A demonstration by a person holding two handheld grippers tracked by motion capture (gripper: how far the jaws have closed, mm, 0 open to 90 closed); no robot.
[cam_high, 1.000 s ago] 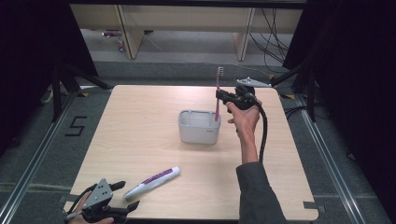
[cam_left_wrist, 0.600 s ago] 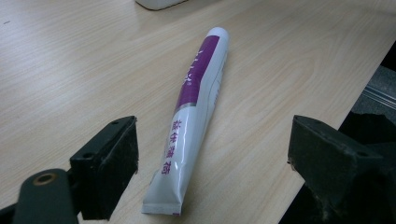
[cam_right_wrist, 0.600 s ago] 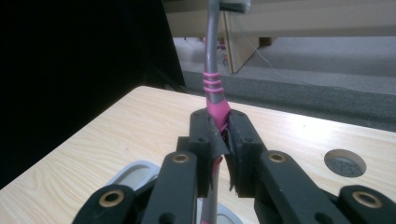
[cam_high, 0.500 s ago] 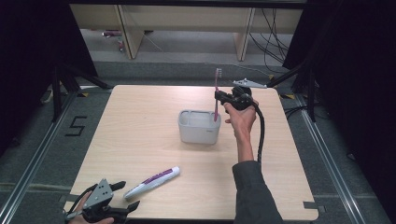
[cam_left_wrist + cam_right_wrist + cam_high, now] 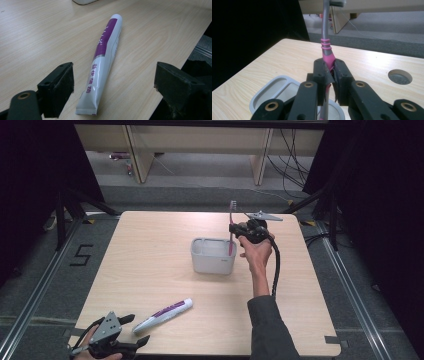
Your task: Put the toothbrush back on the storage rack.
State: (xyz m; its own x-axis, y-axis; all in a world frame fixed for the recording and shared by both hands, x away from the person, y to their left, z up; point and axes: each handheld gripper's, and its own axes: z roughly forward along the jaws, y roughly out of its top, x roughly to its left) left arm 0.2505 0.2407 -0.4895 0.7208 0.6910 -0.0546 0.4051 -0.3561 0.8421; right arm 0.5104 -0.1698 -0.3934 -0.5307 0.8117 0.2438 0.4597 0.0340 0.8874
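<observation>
Right gripper (image 5: 235, 231) clamps the pink toothbrush (image 5: 231, 227) upright over the grey holder (image 5: 213, 256) mid-worktop, so next lower and release; left gripper (image 5: 131, 339) waits, jaws apart, beside the toothpaste tube (image 5: 163, 314).

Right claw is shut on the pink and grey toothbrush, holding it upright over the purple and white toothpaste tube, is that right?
Not quite. The right claw holds the pink and grey toothbrush upright over the grey plastic holder, as the high view shows. The purple and white toothpaste tube lies near the table's front edge.

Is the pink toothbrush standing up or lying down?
Standing up: the pink and grey plastic toothbrush points bristles-up over the grey plastic holder, clamped in the right gripper.
</observation>
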